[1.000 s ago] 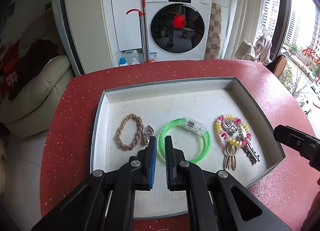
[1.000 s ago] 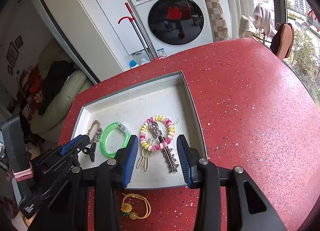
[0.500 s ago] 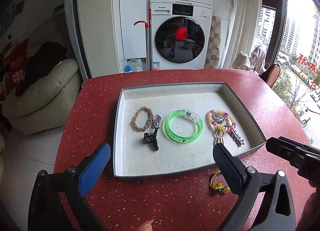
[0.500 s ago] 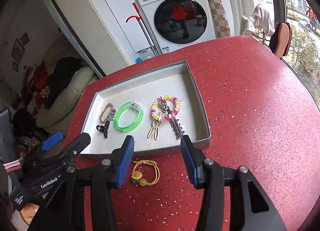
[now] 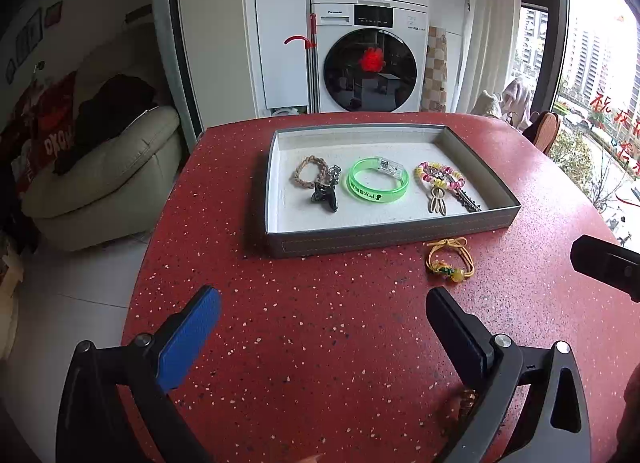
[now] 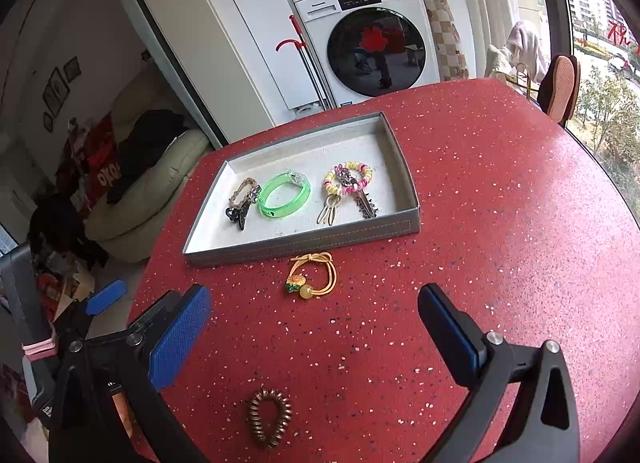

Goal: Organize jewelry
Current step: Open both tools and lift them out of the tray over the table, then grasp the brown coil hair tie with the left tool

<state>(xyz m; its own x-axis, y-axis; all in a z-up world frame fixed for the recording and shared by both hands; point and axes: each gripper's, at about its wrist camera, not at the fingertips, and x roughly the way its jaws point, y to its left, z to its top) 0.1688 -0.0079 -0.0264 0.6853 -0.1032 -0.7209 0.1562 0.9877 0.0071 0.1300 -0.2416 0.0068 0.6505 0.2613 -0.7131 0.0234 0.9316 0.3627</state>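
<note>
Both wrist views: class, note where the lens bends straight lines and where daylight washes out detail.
Left wrist view: the grey tray shows bowed edges, and the window at right is overexposed. Right wrist view: the red table curves like a dome, with pale glare towards its window side; dark vignetting fills the corners.

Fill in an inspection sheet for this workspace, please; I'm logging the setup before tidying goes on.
Surface: red speckled table, no spills seen.
Job's things: grey tray holds braided bracelet, black hair clip, green bangle, beaded bracelet with keys. Yellow hair tie and brown coil hair tie lie on the table outside it.
Clutter: nothing seen.
Grippers: left gripper open, empty; right gripper jaws opening, nothing between them.
Cables: nothing seen.
Surroundings: washing machine, cream sofa, windows.
</note>
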